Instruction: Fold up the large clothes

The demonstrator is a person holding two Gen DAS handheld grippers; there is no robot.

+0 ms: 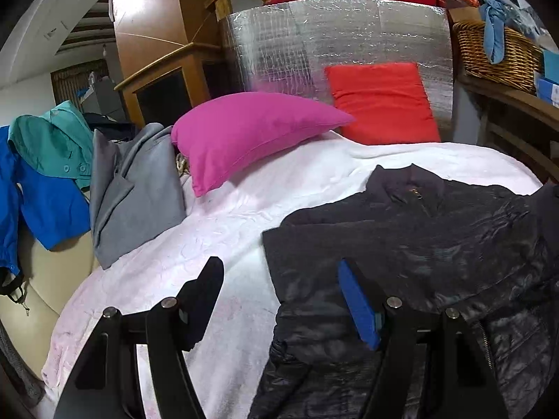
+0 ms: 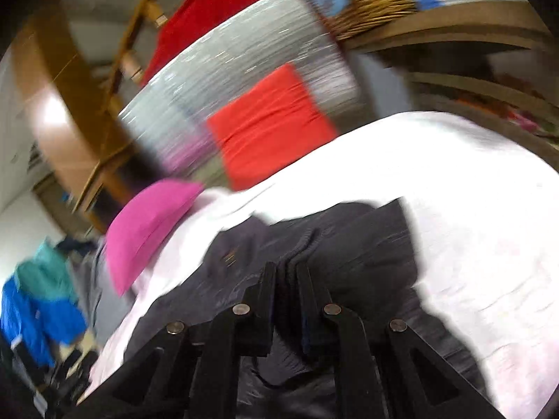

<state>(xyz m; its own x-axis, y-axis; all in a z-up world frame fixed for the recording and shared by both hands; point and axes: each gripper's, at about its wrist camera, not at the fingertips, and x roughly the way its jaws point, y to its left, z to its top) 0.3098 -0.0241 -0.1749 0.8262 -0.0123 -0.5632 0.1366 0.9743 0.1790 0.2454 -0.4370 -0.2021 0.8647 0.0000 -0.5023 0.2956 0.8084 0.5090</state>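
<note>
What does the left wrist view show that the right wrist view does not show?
Only the left wrist view shows the left gripper, open above the black jacket, and the folded grey garment clearly. Only the right wrist view shows the right gripper, shut on a fold of the jacket. Both show the jacket on the white blanket, the pink pillow and the red cushion.
</note>
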